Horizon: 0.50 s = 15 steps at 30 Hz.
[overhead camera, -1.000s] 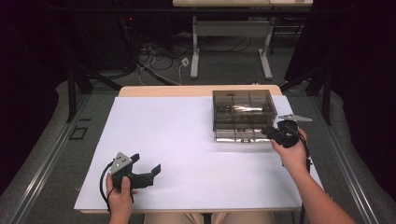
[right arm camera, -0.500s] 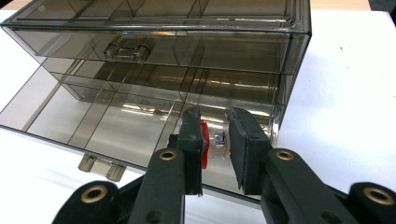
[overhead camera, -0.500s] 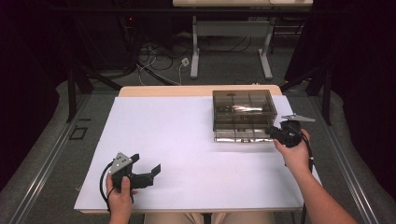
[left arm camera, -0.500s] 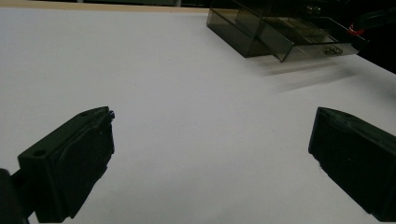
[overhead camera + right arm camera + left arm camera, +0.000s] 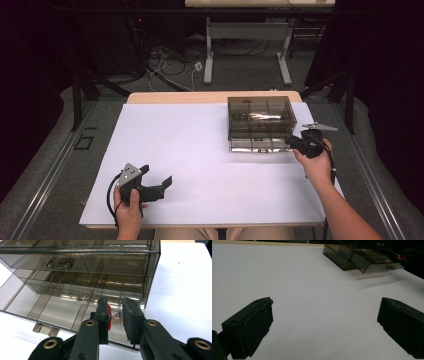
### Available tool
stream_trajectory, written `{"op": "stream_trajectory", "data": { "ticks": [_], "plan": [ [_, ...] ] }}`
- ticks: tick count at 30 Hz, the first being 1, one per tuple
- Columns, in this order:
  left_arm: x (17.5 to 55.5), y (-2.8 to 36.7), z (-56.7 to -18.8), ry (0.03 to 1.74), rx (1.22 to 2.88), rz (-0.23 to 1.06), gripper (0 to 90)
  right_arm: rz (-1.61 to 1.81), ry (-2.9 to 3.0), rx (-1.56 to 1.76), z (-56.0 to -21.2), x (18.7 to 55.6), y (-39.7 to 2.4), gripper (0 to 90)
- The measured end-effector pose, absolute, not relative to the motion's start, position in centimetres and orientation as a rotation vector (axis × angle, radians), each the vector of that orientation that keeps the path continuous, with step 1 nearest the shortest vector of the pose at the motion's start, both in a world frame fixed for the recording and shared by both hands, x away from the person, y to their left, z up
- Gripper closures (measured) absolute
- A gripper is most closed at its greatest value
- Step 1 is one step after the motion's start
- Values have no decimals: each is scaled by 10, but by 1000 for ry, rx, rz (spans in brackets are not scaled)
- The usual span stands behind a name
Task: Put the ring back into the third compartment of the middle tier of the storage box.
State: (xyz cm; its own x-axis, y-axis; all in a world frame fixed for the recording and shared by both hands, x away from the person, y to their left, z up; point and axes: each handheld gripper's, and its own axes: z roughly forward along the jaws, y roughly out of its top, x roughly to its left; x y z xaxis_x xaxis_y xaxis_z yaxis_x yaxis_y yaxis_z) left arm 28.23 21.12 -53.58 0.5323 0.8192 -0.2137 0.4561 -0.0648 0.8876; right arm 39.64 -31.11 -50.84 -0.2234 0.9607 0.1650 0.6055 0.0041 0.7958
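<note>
A smoky clear drawer box (image 5: 259,117) stands at the back right of the white table (image 5: 200,150), with its lower drawer (image 5: 252,144) pulled out toward me. My right gripper (image 5: 292,142) is at that drawer's right front corner. In the right gripper view it (image 5: 114,302) is shut on a small red and pale part with a metal nut (image 5: 116,315), held over the open drawer (image 5: 57,307). My left gripper (image 5: 156,175) rests near the table's front left. Its jaws (image 5: 327,302) stand wide open with nothing between them.
The upper drawer is closed, with its handle (image 5: 58,265) at the front. The lower drawer's handle (image 5: 45,328) juts out over the table. Bare white tabletop lies between the two hands. Desk legs and cables (image 5: 170,65) stand on the floor behind the table.
</note>
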Motion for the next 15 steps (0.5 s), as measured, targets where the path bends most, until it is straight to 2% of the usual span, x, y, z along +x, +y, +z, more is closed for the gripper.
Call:
{"op": "stream_trajectory", "data": {
  "ticks": [7, 15],
  "plan": [
    [282, 212, -536, 1081, 1700, 424, 4, 1100, 1856, 1592, -510, 398, -310, 758],
    [283, 211, -536, 1085, 1697, 421, 4, 1116, 1844, 1589, -509, 397, -310, 688]
  ]
}}
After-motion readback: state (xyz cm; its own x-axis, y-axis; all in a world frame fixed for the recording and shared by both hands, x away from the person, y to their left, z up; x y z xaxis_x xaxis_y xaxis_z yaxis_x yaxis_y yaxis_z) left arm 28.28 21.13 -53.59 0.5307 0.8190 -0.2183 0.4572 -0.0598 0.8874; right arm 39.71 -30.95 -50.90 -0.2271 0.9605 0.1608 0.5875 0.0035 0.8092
